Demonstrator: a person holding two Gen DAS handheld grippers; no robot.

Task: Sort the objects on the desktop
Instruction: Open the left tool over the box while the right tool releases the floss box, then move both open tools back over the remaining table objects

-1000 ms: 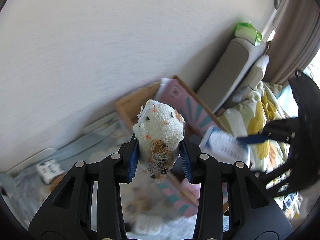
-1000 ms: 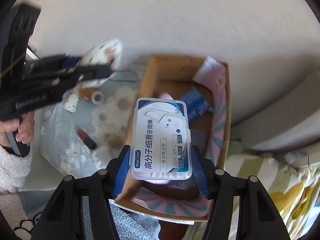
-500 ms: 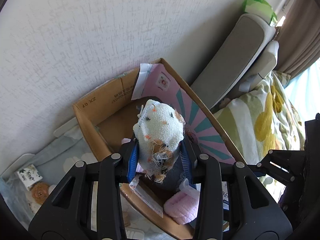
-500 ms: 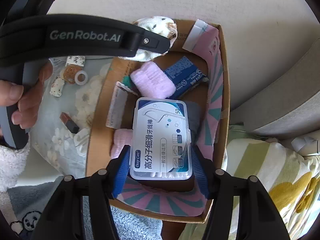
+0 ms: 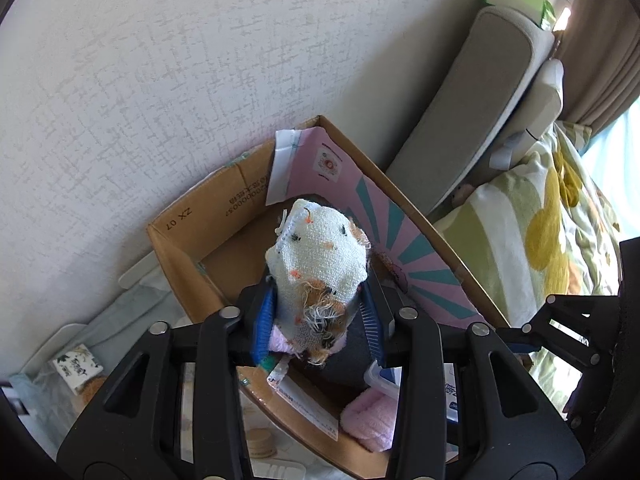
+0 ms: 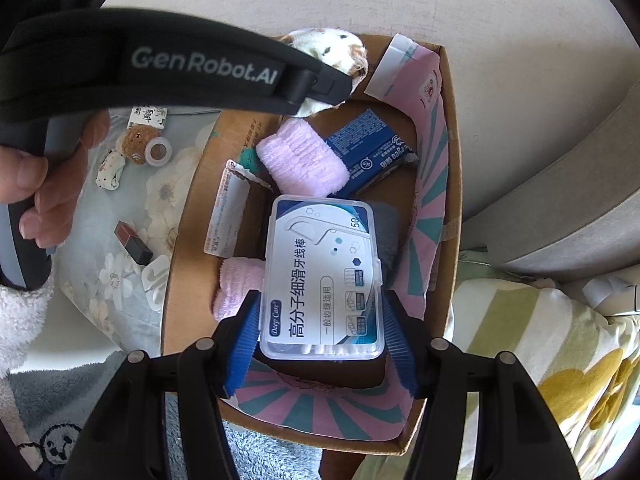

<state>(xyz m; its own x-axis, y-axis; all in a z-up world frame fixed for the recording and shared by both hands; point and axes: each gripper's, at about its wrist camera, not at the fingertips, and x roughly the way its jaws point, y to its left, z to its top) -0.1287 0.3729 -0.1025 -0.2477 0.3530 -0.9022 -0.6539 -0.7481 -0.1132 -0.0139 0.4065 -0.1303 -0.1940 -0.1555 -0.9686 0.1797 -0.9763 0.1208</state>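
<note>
My left gripper (image 5: 318, 322) is shut on a white knitted sock (image 5: 320, 268) with orange flecks, held over the open cardboard box (image 5: 182, 248). The sock also shows in the right wrist view (image 6: 328, 50), above the box's far end. My right gripper (image 6: 322, 338) holds a clear plastic floss-pick box (image 6: 322, 276) between its blue pads, just above the inside of the cardboard box (image 6: 450, 184). Inside lie pink fluffy rolls (image 6: 302, 160), a blue packet (image 6: 370, 144) and a flat sachet (image 6: 224, 216).
Left of the box, a floral cloth (image 6: 120, 276) carries a lipstick (image 6: 134, 242), a tape roll (image 6: 158, 152), a small brown plush (image 6: 134, 142) and a white clip (image 6: 154, 276). A grey cushion (image 5: 472, 100) and flowered bedding (image 5: 552, 232) lie right of the box. A wall stands behind.
Both grippers moved over the cardboard box and came lower into it. The left gripper with the sock swung from the cloth side to above the box's far end.
</note>
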